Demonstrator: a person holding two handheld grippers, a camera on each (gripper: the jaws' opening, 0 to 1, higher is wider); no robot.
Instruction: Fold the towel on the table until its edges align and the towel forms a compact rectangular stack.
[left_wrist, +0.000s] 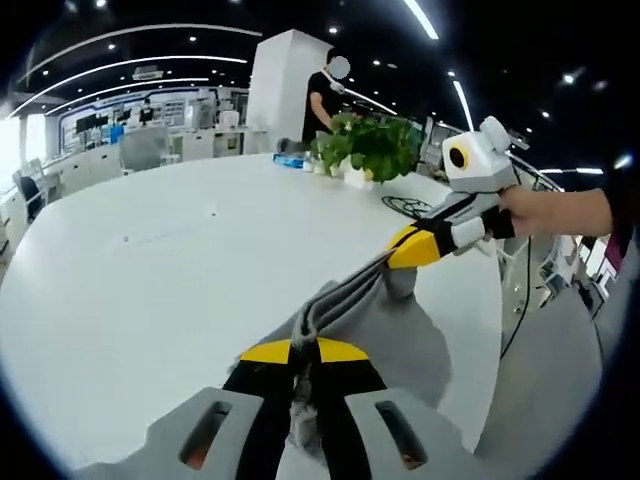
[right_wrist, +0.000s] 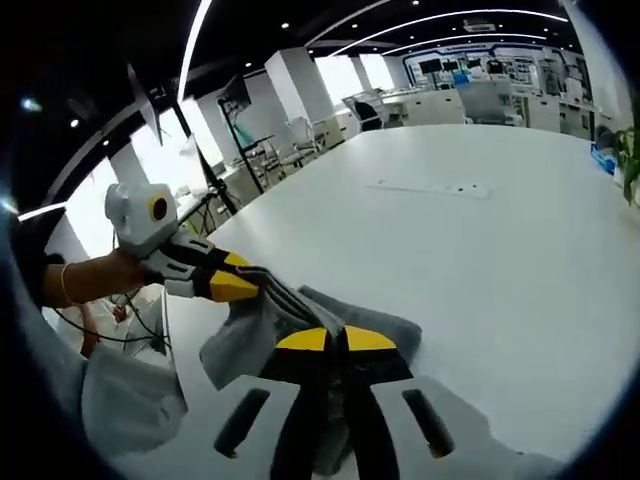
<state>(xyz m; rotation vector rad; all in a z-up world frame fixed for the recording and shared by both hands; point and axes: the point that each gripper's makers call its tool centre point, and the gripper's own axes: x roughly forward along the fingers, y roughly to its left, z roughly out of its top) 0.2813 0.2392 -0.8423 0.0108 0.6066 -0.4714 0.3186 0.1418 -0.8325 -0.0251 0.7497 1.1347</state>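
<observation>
1. Left gripper (left_wrist: 303, 352): the jaws are closed down to a thin slit, with a bunched edge of the grey towel (left_wrist: 380, 320) pinched between the yellow tips. In the right gripper view the same tool enters from the left (right_wrist: 258, 283), its yellow tips clamped on a towel corner.

2. Right gripper (right_wrist: 335, 340): the jaws are likewise nearly together, with grey cloth drawn up between them. In the left gripper view it enters from the right (left_wrist: 400, 255), gripping a twisted corner, with the person's hand (left_wrist: 545, 210) behind it.

3. Towel position: it hangs between the two grips, lifted along the held edge, while the slack lower part (right_wrist: 245, 340) rests on the white table (left_wrist: 150, 260) near its edge.

4. Fold status, as judged: the cloth is rumpled and roped at both grips; no flat fold with aligned edges is yet formed.

5. Risk, slipping: each grip holds a gathered bunch rather than a clean corner. A sharp pull could draw the cloth out of one pair of jaws.

6. Risk, misalignment: the twisted edge is likely to lay down skewed unless it is tensioned straight first.

7. Risk, table edge: the towel lies near the rim, so a dropped part could slide off and leave the workspace.

8. Surroundings: a potted plant (left_wrist: 372, 148) stands farther along the table, well apart from the towel; a person (left_wrist: 322, 100) stands beyond it.
</observation>
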